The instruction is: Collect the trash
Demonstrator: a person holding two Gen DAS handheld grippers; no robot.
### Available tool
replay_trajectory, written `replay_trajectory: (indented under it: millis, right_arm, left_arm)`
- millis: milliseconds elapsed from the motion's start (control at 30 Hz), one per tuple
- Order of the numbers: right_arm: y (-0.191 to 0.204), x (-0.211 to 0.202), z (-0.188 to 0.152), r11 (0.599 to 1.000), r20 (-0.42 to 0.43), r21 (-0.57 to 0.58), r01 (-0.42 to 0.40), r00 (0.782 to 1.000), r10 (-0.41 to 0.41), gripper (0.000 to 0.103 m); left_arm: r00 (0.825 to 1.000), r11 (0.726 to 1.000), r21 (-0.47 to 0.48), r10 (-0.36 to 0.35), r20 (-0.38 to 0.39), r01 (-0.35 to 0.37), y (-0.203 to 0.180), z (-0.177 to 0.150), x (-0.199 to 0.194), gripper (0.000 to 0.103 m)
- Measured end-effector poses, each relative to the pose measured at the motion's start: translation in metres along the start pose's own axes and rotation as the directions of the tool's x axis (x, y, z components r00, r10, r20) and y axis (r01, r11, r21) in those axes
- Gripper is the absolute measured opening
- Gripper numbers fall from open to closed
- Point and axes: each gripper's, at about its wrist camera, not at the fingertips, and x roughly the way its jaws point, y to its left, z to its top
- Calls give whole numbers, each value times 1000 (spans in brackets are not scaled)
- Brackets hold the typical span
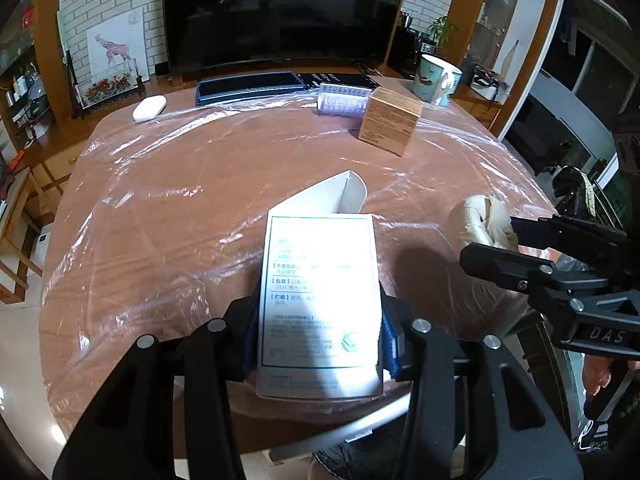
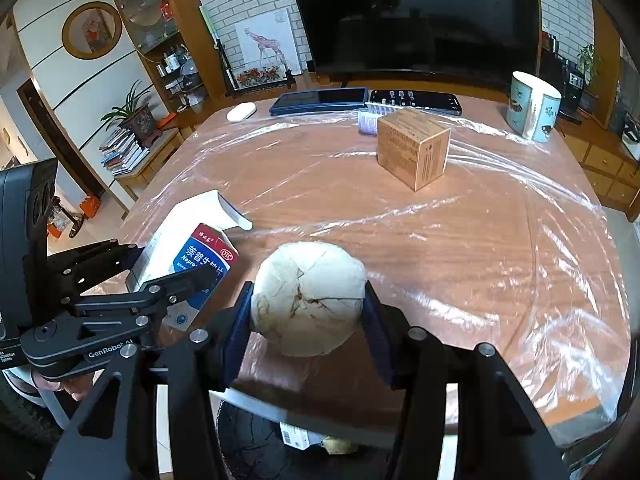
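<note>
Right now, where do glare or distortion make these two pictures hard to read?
Left wrist view: glare washes out the print on the white medicine box held by the left gripper. Right wrist view: the plastic sheet on the table glints in streaks; the crumpled paper ball stays sharp. Both views: fisheye bends the table edge and walls.

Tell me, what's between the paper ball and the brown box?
Nothing: only bare plastic-covered table lies between paper ball and brown box, seen in the right wrist view.
</note>
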Motion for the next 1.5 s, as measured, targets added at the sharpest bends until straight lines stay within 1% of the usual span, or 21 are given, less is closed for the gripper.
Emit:
replay_trajectory:
  millis: [200,400,833,1033,1233,1500]
  right_arm:
    - [3,-8,-13,1000,-4,6,1,1000,-1,51]
    - [4,-19,-25,1000,-11,-17,-12,1000,12,51]
    - [-6,-49,-64,997,-32,-42,-65,997,64,51]
    - [-6,-60,-83,995,-43,-61,-84,996,82,51]
    - [-4,-63,-97,993,-61,-71,-95,994,91,51]
    - [-7,-56,-114,993,-110,-72,-96,990,88,51]
  left_arm:
    - [1000,1000,14,-10,-3,10,-6,-14,-10,47]
    - [1000,1000,8,-10,4,10,-13,-23,-21,47]
    - [1000,1000,21,21,-15,-21,-57,-52,-35,47]
    - [999,999,31,29,-29,-28,-69,-65,-39,47]
    - [998,998,41,45,-49,-43,-79,-81,-40,47]
    - [995,998,37,55,-83,-52,-85,-100,-35,47]
